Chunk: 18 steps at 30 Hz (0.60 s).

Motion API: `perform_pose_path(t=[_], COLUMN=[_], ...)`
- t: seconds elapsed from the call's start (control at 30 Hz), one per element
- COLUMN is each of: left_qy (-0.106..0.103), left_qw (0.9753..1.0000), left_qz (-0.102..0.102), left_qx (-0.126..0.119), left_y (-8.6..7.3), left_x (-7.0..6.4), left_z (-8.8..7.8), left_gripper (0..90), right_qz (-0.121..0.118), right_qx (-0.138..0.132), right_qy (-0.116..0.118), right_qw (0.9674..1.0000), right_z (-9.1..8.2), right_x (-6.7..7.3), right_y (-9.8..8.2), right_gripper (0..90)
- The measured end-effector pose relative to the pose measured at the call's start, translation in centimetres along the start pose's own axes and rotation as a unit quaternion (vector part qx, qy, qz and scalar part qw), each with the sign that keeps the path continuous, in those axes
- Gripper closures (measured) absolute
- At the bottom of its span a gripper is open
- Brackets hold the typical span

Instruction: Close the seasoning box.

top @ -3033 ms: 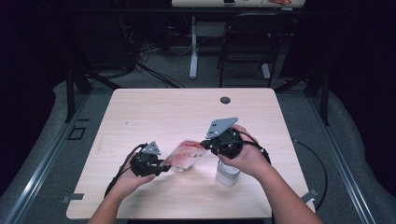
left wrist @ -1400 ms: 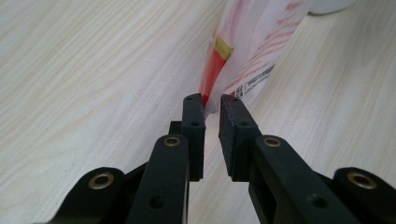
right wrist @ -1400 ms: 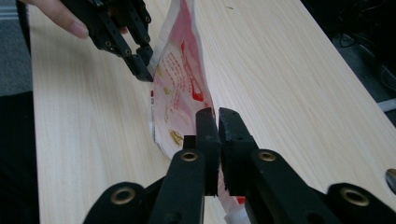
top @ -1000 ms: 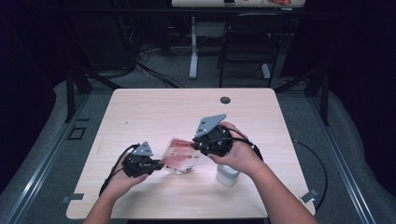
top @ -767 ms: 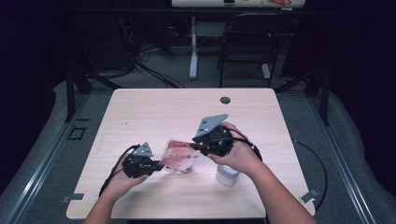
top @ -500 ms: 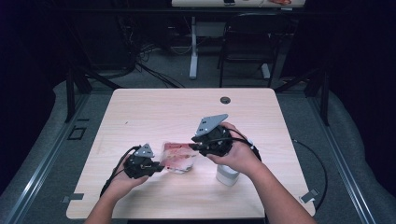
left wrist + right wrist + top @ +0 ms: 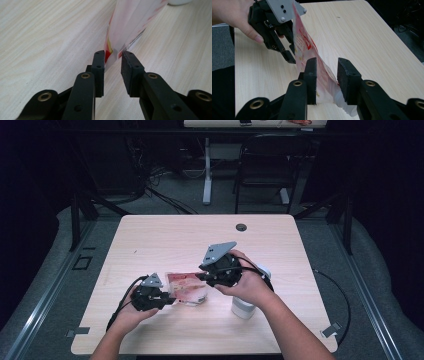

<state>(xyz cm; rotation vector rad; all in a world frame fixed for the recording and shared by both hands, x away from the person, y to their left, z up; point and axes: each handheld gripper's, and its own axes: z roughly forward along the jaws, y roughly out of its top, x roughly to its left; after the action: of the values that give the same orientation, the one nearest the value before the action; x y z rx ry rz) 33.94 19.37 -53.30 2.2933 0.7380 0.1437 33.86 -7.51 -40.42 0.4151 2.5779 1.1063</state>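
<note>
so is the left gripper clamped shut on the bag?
No: the left gripper has just been opening; the bag sits loosely between its jaws.

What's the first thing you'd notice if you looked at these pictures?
A clear plastic bag with red print stands out, stretched between the left gripper and the right gripper near the front of the pale wooden table. Both grippers' fingers have just been opening, the bag's edges between them. A white container stands under the right hand.

The person's right hand [image 7: 250, 287] hides most of the white bottle [image 7: 243, 308].
</note>
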Motion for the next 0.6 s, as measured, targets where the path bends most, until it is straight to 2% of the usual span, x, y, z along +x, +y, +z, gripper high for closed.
perform_pose_path(t=[0.2,0.5,0.6], left_qy=[0.007,0.01,0.011], left_qw=[1.0,0.9998,0.9998], left_qz=[-0.001,-0.008,-0.004], left_qx=[-0.003,-0.013,-0.013], left_y=[-0.1,-0.19,-0.23], left_x=[-0.07,-0.07,-0.09], left_z=[-0.42,-0.65,-0.87], left_gripper=[67.7,62.7,61.8], right_qz=[0.0,0.02,0.025], right_qx=[-0.005,-0.026,-0.035], right_qy=[0.001,0.013,0.018], right_qw=[1.0,0.9994,0.9989], right_z=[0.2,0.29,0.24], right_x=[0.02,-0.09,-0.08], right_y=[0.28,0.67,0.8], right_gripper=[65.5,62.1,61.3])
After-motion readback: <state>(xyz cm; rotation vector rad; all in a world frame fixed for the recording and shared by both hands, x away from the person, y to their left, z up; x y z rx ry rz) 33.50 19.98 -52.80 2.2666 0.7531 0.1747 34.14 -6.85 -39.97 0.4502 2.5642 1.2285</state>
